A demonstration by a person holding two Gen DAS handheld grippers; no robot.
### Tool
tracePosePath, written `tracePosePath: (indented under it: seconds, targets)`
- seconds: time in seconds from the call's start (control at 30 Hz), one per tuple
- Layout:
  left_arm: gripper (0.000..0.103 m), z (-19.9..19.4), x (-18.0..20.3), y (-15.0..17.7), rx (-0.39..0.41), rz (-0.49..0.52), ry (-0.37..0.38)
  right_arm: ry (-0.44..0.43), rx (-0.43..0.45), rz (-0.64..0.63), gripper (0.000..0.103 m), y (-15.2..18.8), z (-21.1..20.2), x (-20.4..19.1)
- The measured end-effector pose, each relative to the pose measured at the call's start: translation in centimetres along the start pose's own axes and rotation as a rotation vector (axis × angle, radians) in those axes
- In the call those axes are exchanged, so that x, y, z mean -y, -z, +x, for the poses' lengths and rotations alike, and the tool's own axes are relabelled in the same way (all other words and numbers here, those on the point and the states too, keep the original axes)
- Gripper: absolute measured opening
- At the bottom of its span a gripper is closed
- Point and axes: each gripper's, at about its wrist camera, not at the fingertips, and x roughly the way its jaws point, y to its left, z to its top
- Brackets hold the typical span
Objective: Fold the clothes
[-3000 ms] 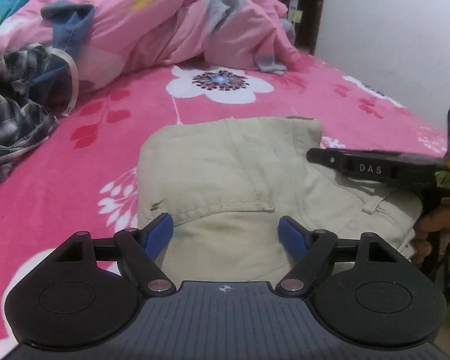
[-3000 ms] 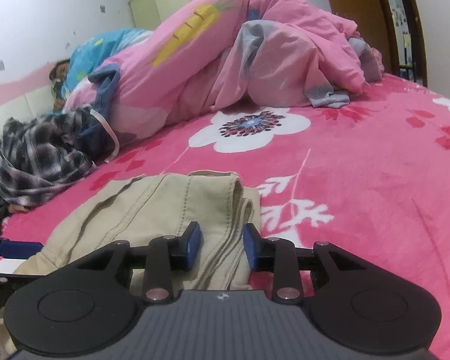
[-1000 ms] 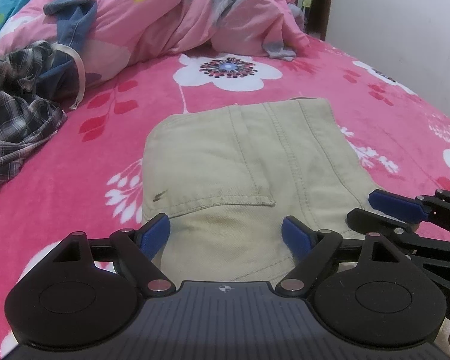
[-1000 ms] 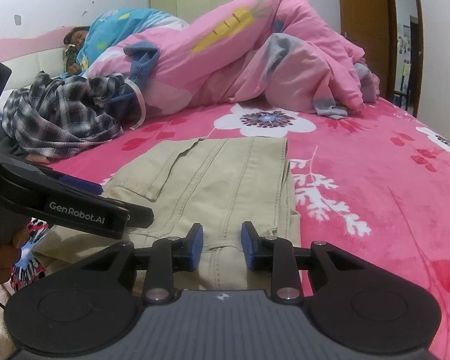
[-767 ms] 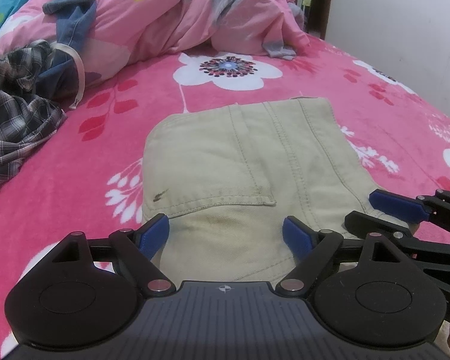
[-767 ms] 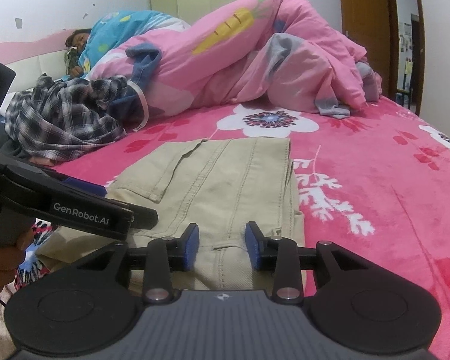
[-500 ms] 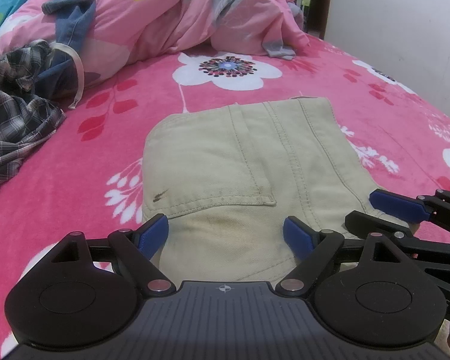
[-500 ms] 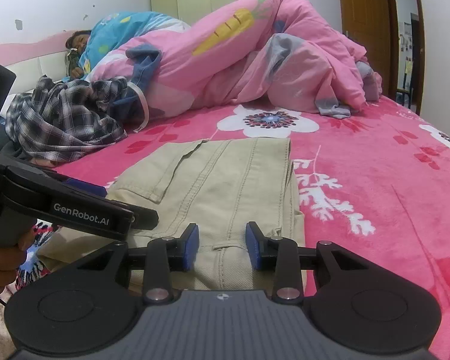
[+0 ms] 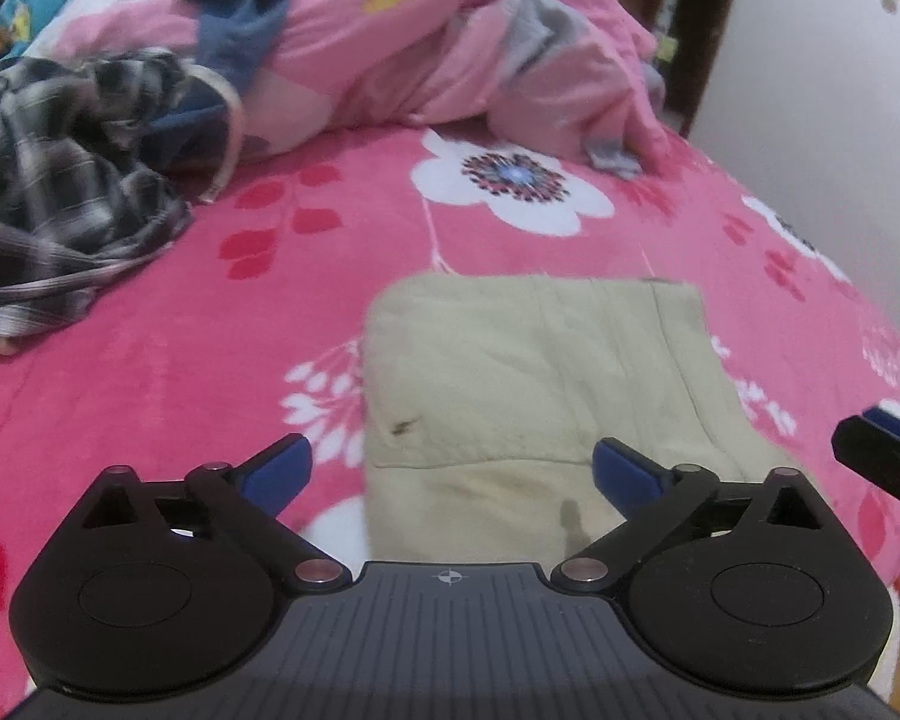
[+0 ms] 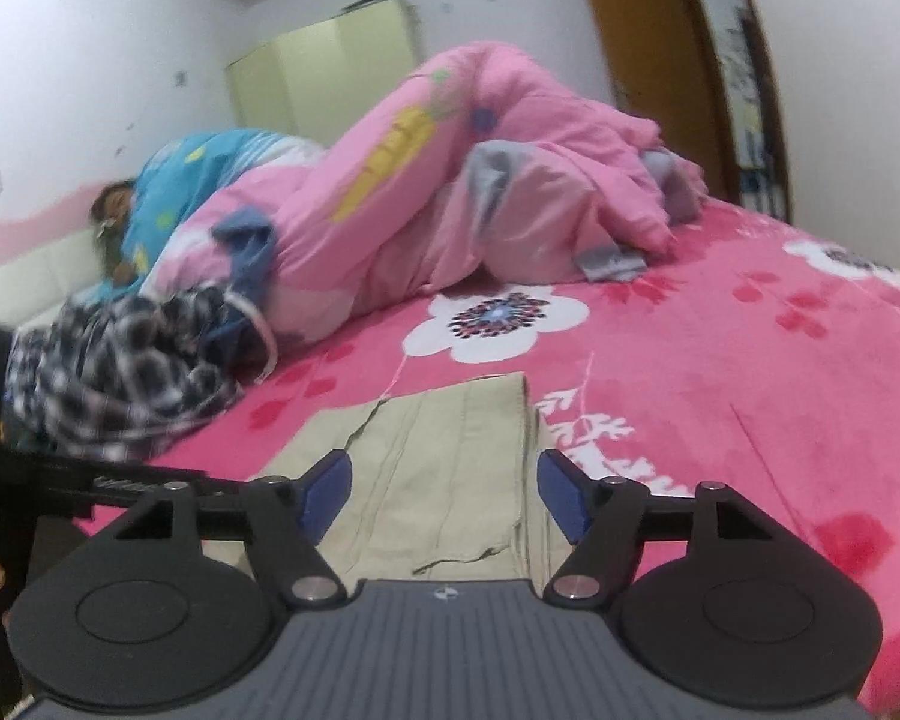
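Here, both my grippers are letting go above the folded trousers.
My left gripper (image 9: 452,471) and right gripper (image 10: 444,495) are both opening, clamping nothing; the beige trousers (image 9: 546,384) lie flat on the pink flowered bedspread (image 9: 210,324), near a crumpled checked shirt (image 9: 60,180).

Folded trousers (image 9: 534,372): beige cotton twill, matt, stitched seams, small dark stain near pocket edge.
Bed cover (image 9: 222,336): pink plush fleece, soft nap, white flower print.
Quilt (image 10: 450,180), far: pale pink smooth cloth, slight sheen, crumpled.
Checked shirt (image 9: 60,192), far left: thin woven cloth, matt.
Left gripper (image 9: 450,471): matt black plastic arms, blue rubbery fingers (image 9: 276,471), polished metal pivot pins, ribbed grey housing.
Door frame (image 10: 642,42), far right: varnished wood, semi-gloss.
Wall (image 10: 90,60): matt white paint.
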Motion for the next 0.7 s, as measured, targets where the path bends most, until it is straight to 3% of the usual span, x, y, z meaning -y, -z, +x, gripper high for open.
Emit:
tracePosePath:
  seconds: [0.07, 0.1, 0.27, 0.57, 0.7]
  targets:
    - [0.103, -0.3, -0.2, -0.2, 0.000, -0.016, -0.013, 0.036, -0.002, 0.016, 0.101, -0.2, 0.1, -0.1]
    - [0.103, -0.5, -0.3, -0.3, 0.001, -0.023, -0.023, 0.048, 0.006, 0.018, 0.103, -0.2, 0.0, -0.2]
    - [0.103, -1.0, -0.6, -0.3, 0.009, -0.030, -0.046, 0.064, 0.031, -0.009, 0.103, -0.4, -0.4, -0.9]
    - [0.103, -1.2, -0.7, 0.1, -0.012, -0.019, -0.135, 0.180, -0.032, 0.001, 0.103, -0.2, 0.0, -1.7]
    - [0.103, -1.0, -0.7, 0.1, -0.024, -0.034, -0.169, 0.291, -0.074, -0.004, 0.103, 0.0, 0.5, -1.9]
